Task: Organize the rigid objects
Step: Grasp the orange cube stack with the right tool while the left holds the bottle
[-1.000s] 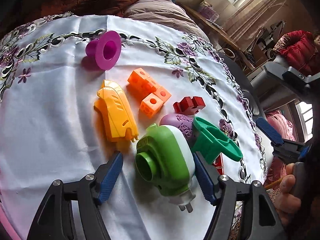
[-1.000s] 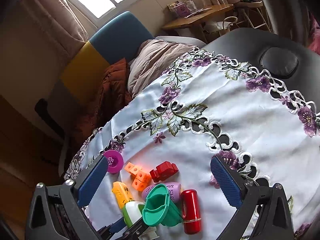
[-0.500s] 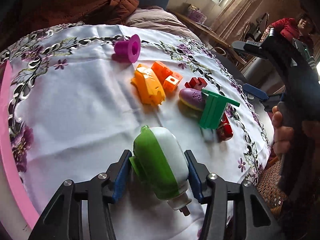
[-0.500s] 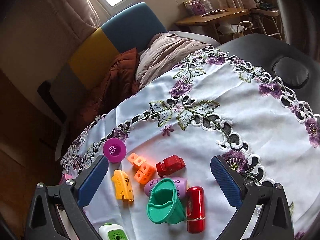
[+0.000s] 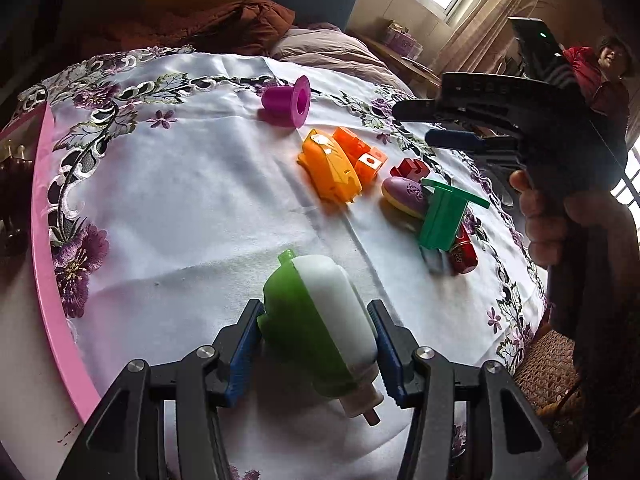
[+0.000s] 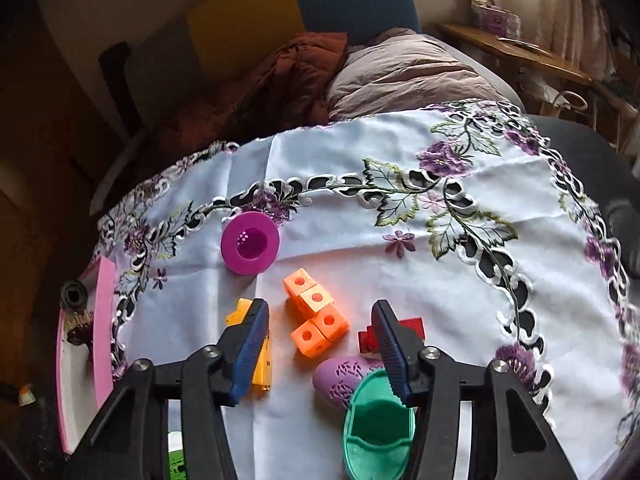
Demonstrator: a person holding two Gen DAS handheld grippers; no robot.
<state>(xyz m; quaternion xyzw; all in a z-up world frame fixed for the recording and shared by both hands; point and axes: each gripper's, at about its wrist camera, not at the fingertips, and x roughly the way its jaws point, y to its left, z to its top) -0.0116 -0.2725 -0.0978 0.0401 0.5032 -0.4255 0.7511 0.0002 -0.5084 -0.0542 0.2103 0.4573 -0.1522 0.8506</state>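
Left gripper (image 5: 314, 350): jaws about half open and clamped on the green-and-white toy (image 5: 320, 320), blue pads (image 5: 244, 348) pressing both its flanks, green side toward the left pad, white side toward the right, a small peg sticking out behind the fingertips. Narrowed onto the toy within the last second, steady since. Beyond the jaws and left, a pink-rimmed tray (image 5: 42, 208) at the edge of the embroidered tablecloth (image 5: 192, 208). Straight ahead, well apart, a purple flanged cup (image 5: 288, 100) on its side. Ahead and right: yellow-orange shell piece (image 5: 330, 170) touching the orange cube cluster (image 5: 362, 154), then red block (image 5: 412, 168), purple egg-shaped piece (image 5: 404, 196), green funnel-like piece (image 5: 444, 218) leaning over a red cylinder (image 5: 464, 254).

Right gripper (image 6: 318, 354): jaws just closing, now roughly half open, gripping nothing, pads apart from everything. Orange cube cluster (image 6: 316, 316) just beyond the fingertips, between them. Yellow-orange shell piece (image 6: 260, 364) behind the left finger. Red block (image 6: 400, 334) behind the right finger, with purple egg-shaped piece (image 6: 344, 378) and green funnel-like piece (image 6: 378, 432) beneath that finger. Purple flanged cup (image 6: 250, 242) farther ahead, left of centre.
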